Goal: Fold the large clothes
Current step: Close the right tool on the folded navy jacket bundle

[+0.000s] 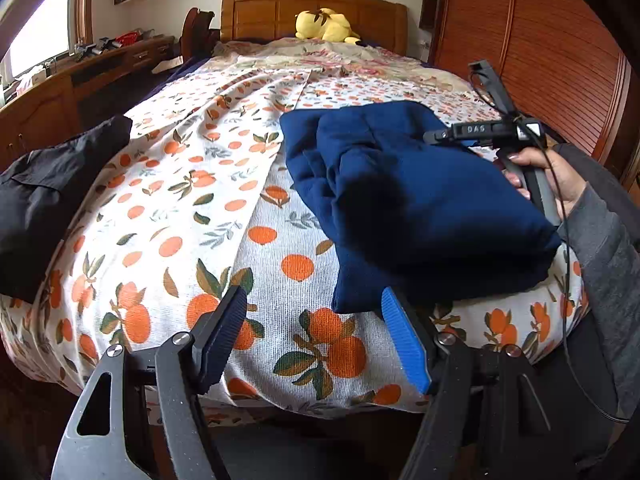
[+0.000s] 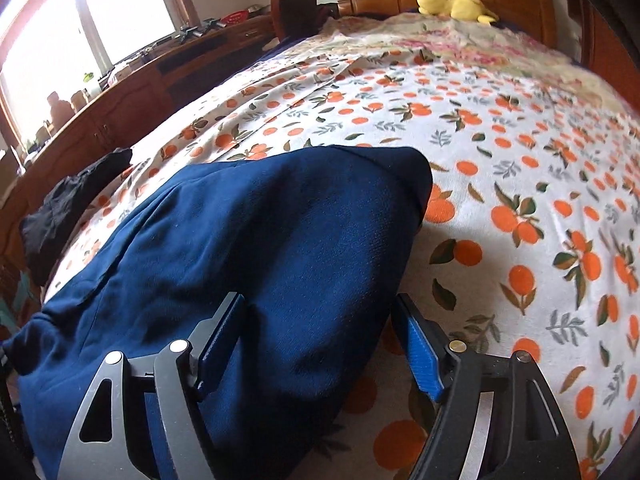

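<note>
A navy blue garment [image 1: 404, 196] lies folded in a bundle on the orange-print bed sheet [image 1: 192, 184], near the bed's front edge. My left gripper [image 1: 312, 336] is open and empty, just in front of the bundle's near corner. In the left wrist view the right gripper's body [image 1: 492, 132] shows in a hand at the bundle's right side. In the right wrist view my right gripper [image 2: 320, 340] is open, its jaws spread over the near edge of the blue garment [image 2: 248, 260], not closed on it.
A black garment [image 1: 44, 196] lies at the bed's left edge; it also shows in the right wrist view [image 2: 68, 208]. A yellow plush toy [image 1: 326, 26] sits by the wooden headboard [image 1: 280, 12]. A wooden dresser [image 1: 80, 80] stands left, a wooden wardrobe [image 1: 540, 60] right.
</note>
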`<state>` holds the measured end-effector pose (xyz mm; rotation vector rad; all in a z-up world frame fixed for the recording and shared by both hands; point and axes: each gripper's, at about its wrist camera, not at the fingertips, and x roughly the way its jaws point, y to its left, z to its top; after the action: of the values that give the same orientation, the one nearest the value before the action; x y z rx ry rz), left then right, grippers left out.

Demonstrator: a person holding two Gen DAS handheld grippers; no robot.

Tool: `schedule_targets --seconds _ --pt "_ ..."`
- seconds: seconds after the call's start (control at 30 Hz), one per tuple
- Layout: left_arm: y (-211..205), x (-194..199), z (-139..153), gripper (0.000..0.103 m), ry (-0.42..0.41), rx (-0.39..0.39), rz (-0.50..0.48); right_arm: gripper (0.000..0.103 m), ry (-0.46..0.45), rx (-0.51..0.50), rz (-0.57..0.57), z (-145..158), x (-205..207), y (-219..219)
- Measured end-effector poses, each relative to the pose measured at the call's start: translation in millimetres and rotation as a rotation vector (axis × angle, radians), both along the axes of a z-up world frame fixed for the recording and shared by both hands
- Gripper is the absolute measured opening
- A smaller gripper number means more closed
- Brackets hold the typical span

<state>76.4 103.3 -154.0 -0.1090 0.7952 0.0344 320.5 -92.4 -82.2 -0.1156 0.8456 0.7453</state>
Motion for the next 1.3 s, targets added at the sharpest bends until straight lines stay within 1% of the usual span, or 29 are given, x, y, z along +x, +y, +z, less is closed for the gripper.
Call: schedule_targets --seconds 0.07,0.17,0.2,0.23,0.27,0.3,0.33,0.37,0.47,0.53,0.63,0.73,0.83,1.03,1.1,1.17,1.2,1.27,1.3 --pt "0 3 -4 0.071 0.010 -0.010 -0.001 0.076 0.013 0.013 0.003 -2 3 0" --pt "0 7 -6 0.065 0.014 -0.026 -0.004 0.075 0.024 0.020 0.007 -5 6 0" --pt "-1 8 -6 0.062 0.011 -0.032 -0.008 0.071 0.028 0.018 0.007 -6 7 0" --pt "-2 9 -5 0.056 0.010 -0.036 -0.013 0.060 0.035 0.029 0.024 -7 6 1" --pt "-3 9 -5 0.054 0.012 -0.041 -0.019 0.048 0.040 0.040 0.042 -7 5 2" --pt "-4 10 -5 0.049 0.014 -0.045 -0.026 0.039 0.030 0.038 0.050 -5 2 3" --pt "-6 10 -5 0.045 0.016 -0.046 -0.031 0.028 0.017 0.038 0.058 -4 0 4" --pt "-8 10 -5 0.044 0.018 -0.046 -0.033 0.022 -0.002 0.034 0.060 -1 -2 4" --pt "-9 12 -6 0.044 0.021 -0.053 -0.024 0.013 -0.049 0.046 0.062 5 -9 -1" --pt "-8 13 -6 0.044 0.023 -0.065 -0.020 0.011 -0.079 0.062 0.054 10 -15 -9" --pt "-6 12 -3 0.044 0.022 -0.064 -0.012 0.011 -0.127 0.053 0.036 22 -31 -22" --pt "-5 13 -3 0.044 0.022 -0.060 -0.004 0.011 -0.140 0.063 0.028 28 -42 -41" --pt "-4 16 -3 0.044 0.022 -0.067 -0.006 0.011 -0.131 0.045 0.016 22 -42 -53" --pt "-3 21 -3 0.044 0.024 -0.076 -0.014 0.015 -0.094 0.007 -0.003 4 -27 -49" --pt "-3 22 -3 0.044 0.024 -0.074 -0.014 0.018 -0.089 -0.001 -0.011 0 -22 -49" --pt "-3 22 -3 0.044 0.025 -0.073 -0.014 0.029 -0.083 -0.012 -0.020 -3 -19 -47" --pt "-3 23 -3 0.044 0.026 -0.073 -0.014 0.031 -0.082 -0.017 -0.024 -4 -18 -45" --pt "-4 23 -2 0.044 0.027 -0.071 -0.014 0.041 -0.073 -0.025 -0.034 -6 -13 -42" --pt "-4 24 -2 0.044 0.027 -0.070 -0.015 0.044 -0.068 -0.026 -0.039 -5 -10 -36"
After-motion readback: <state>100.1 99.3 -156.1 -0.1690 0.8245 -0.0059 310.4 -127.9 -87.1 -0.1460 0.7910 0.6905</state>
